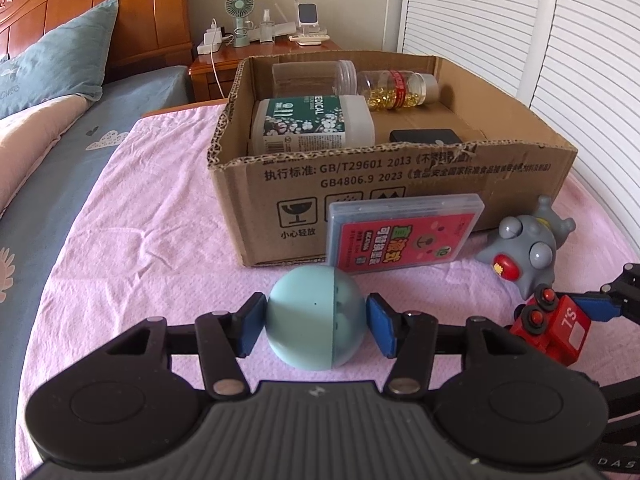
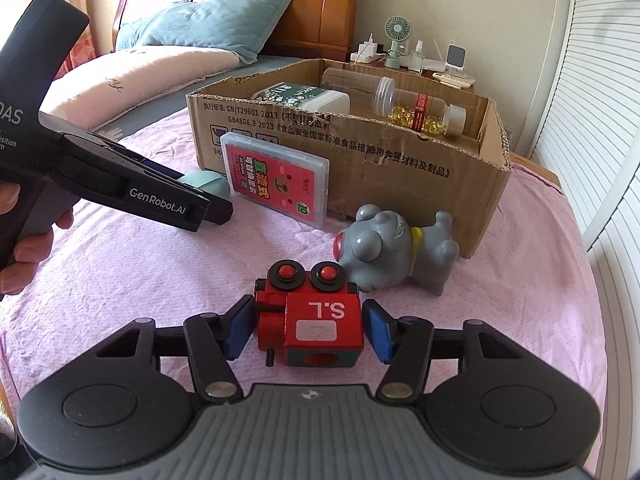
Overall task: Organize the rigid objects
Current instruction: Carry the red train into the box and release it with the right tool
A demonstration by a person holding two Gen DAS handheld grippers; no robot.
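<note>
On the pink cloth (image 1: 140, 248), my left gripper (image 1: 316, 322) is shut on a pale blue egg-shaped ball (image 1: 316, 320), one blue pad pressed to each side. My right gripper (image 2: 309, 330) is shut on a red toy block engine (image 2: 310, 316) marked "7S", lying on its side with its black-and-red wheels up. A grey toy dog (image 2: 392, 252) lies just beyond the engine. A pink card case (image 1: 400, 236) leans on the front wall of the open cardboard box (image 1: 360, 184). In the right wrist view the left gripper (image 2: 140, 196) hides most of the ball.
Inside the box lie a white bottle with a green label (image 1: 312, 124), a clear jar (image 1: 312, 76), a capsule bottle (image 1: 396, 90) and a black object (image 1: 426, 136). Pillows (image 1: 60, 52) and a wooden headboard lie left. A nightstand (image 1: 264, 52) stands behind, louvred doors (image 1: 560, 40) right.
</note>
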